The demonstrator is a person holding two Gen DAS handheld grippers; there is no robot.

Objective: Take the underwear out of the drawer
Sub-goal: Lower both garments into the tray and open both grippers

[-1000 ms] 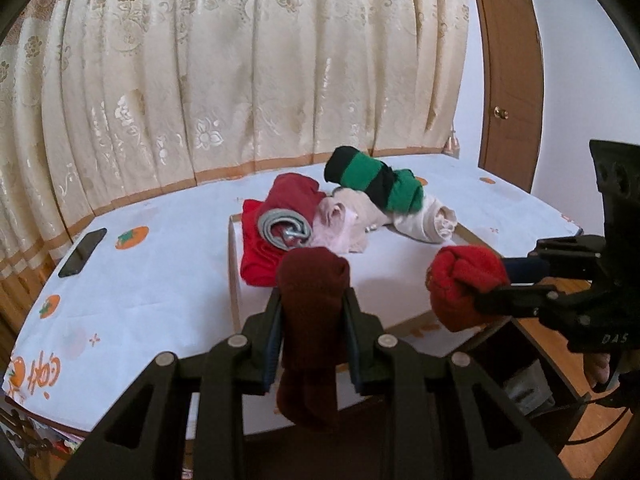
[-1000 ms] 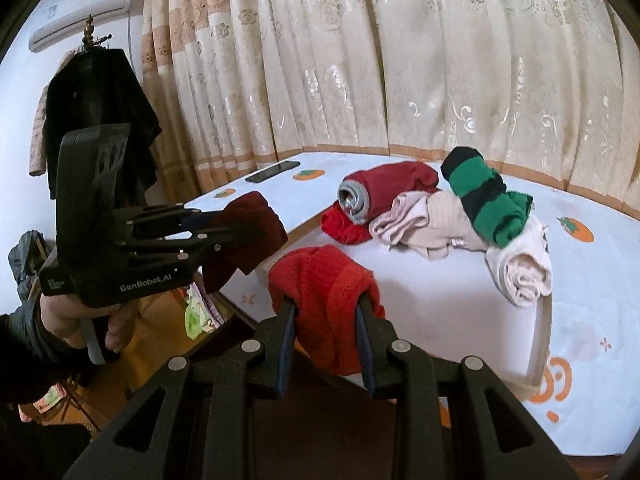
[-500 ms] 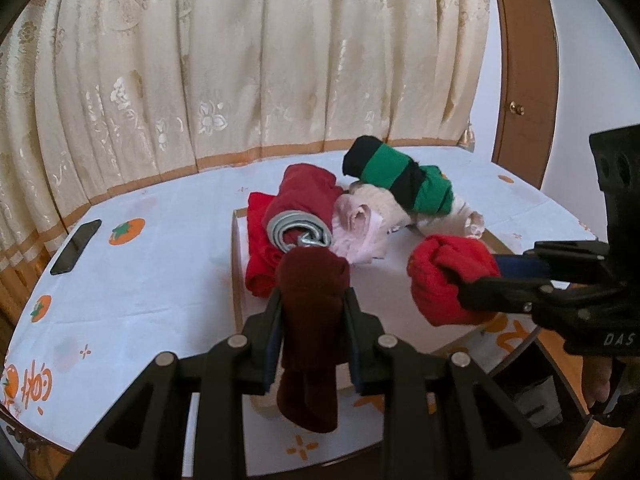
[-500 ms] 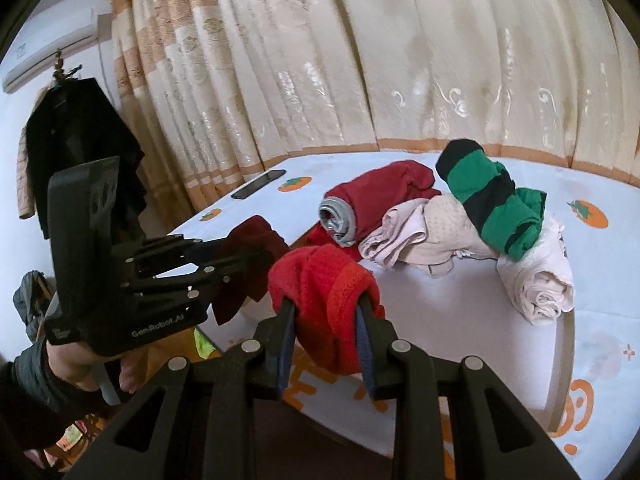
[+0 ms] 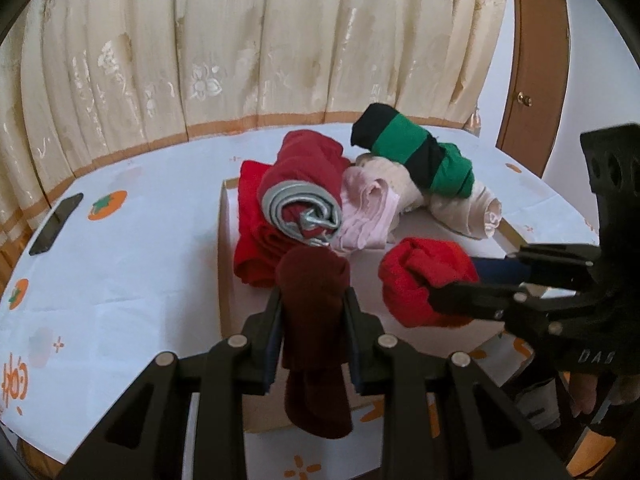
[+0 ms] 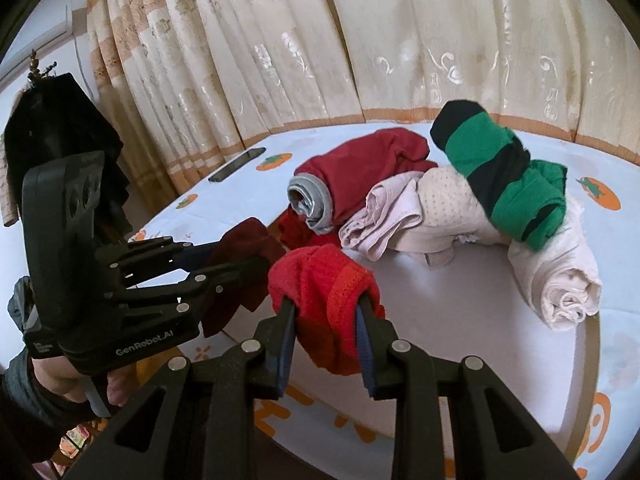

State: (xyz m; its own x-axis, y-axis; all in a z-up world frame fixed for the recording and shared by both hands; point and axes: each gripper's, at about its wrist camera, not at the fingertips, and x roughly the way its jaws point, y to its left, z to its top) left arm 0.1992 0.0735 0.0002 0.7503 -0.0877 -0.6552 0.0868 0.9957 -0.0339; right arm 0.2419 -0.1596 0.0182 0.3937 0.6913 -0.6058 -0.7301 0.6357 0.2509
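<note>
Far left of the left wrist view: dark phone (image 5: 56,224) flat on the desk (image 5: 132,264). Lower centre: left gripper (image 5: 313,312), jaws pinching a maroon underwear roll (image 5: 314,320) that hangs over the shallow white drawer (image 5: 224,264). Behind it, piled garments: red roll with grey waistband (image 5: 302,196), pink piece (image 5: 366,212), green-and-black roll (image 5: 416,156), cream roll (image 5: 468,208). Right: right gripper (image 5: 452,284), jaws clamping bright red underwear (image 5: 424,276).

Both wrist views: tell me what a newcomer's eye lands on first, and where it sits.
First, the two claws side by side over the white board: the left claw shut on a dark maroon rolled garment, the right claw shut on a bright red knitted garment. Behind them, the green-and-black striped roll tops the heap of rolled underwear.
</note>
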